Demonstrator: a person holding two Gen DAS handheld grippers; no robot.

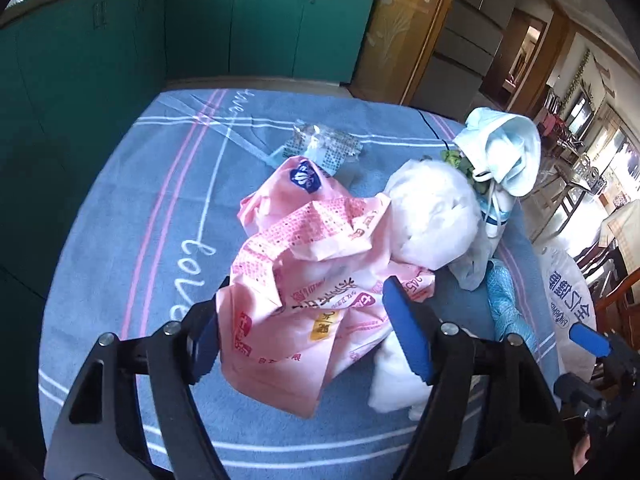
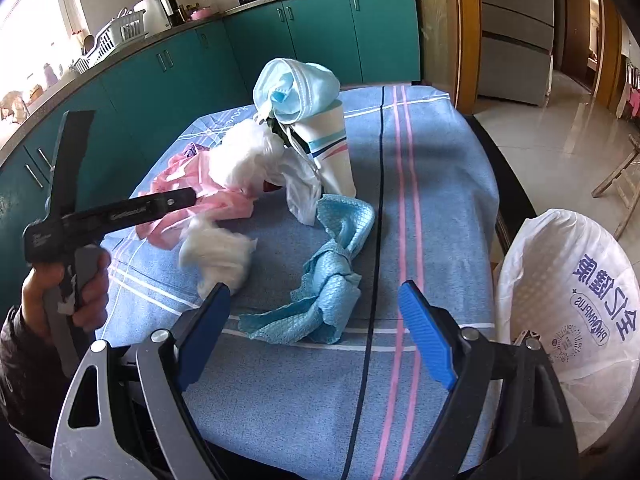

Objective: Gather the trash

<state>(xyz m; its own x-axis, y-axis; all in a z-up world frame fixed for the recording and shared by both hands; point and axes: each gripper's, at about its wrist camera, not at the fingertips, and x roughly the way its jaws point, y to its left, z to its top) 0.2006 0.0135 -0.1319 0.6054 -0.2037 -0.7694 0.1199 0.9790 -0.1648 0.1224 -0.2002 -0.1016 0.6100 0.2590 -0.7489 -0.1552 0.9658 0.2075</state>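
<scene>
Left wrist view shows the left tool (image 1: 304,332) with its two blue fingers (image 1: 408,332) on each side of the pink plastic wrapper (image 1: 304,280). The fingers are apart and do not look like they are pinching it yet. I think the step now is to grab this wrapper. To do it well, the fingers should close on a thick, bunched part so the thin plastic does not slip out. Then it can go into the white trash bag (image 2: 572,300), which hangs just past the right edge of the counter (image 2: 440,200).

The right tool (image 2: 316,340) is open and holds nothing. It points down at the blue cloth (image 2: 336,280) lying near it on the counter.

A hand (image 2: 68,292) holds the left tool's handle, tipped down toward the pile.

Farther back are white tissue (image 1: 432,216), a paper cup (image 2: 332,152) with a blue face mask (image 2: 296,92) on top, and a clear wrapper (image 1: 324,148).
</scene>
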